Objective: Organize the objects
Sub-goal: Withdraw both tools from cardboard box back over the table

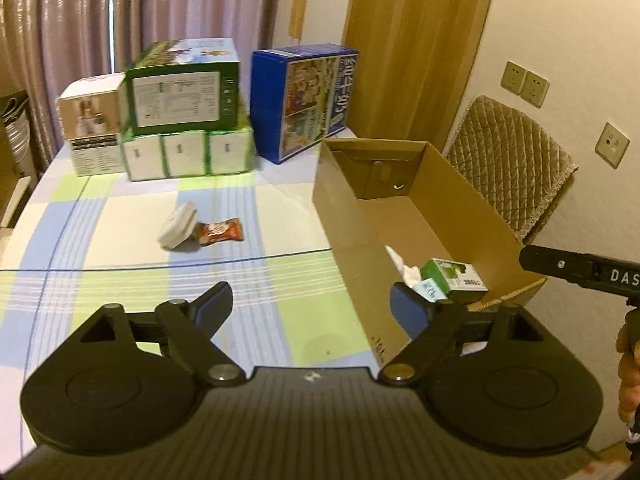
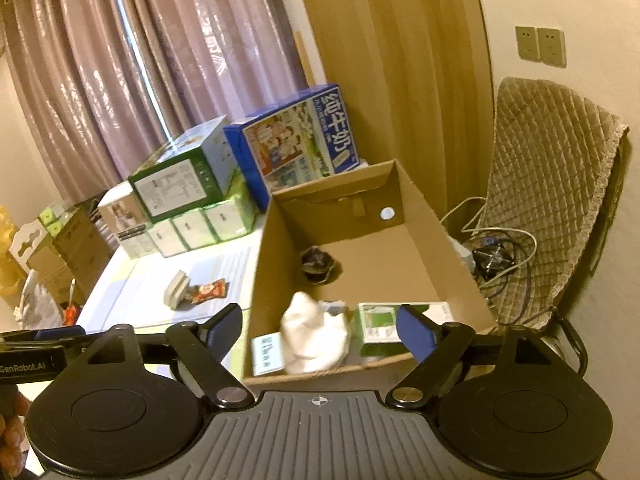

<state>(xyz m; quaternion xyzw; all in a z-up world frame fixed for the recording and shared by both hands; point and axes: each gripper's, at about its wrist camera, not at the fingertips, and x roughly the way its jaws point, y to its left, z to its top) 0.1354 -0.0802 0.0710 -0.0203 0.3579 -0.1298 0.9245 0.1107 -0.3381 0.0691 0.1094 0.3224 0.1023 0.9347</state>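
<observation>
An open cardboard box (image 1: 352, 220) (image 2: 424, 224) stands at the table's right side. Inside lie a green carton (image 1: 454, 276) (image 2: 376, 326), crumpled white tissue (image 2: 314, 330) (image 1: 404, 266), a small white label pack (image 2: 267, 353) and a dark round item (image 2: 317, 265). On the checked tablecloth (image 1: 120, 248), a white flat case (image 1: 178, 226) (image 2: 176, 286) lies touching a red snack packet (image 1: 220, 231) (image 2: 209, 291). My left gripper (image 1: 310, 306) hangs open above the cloth beside the box's near left corner. My right gripper (image 2: 320, 330) is open over the box's near end, holding nothing.
Stacked green and white cartons (image 1: 184, 108) (image 2: 188, 196) and a blue milk carton (image 1: 304, 100) (image 2: 296, 144) line the table's far edge. A quilted chair (image 1: 516, 164) (image 2: 552, 208) stands right of the box, with cables and a fan (image 2: 494, 258) on its seat. Curtains hang behind.
</observation>
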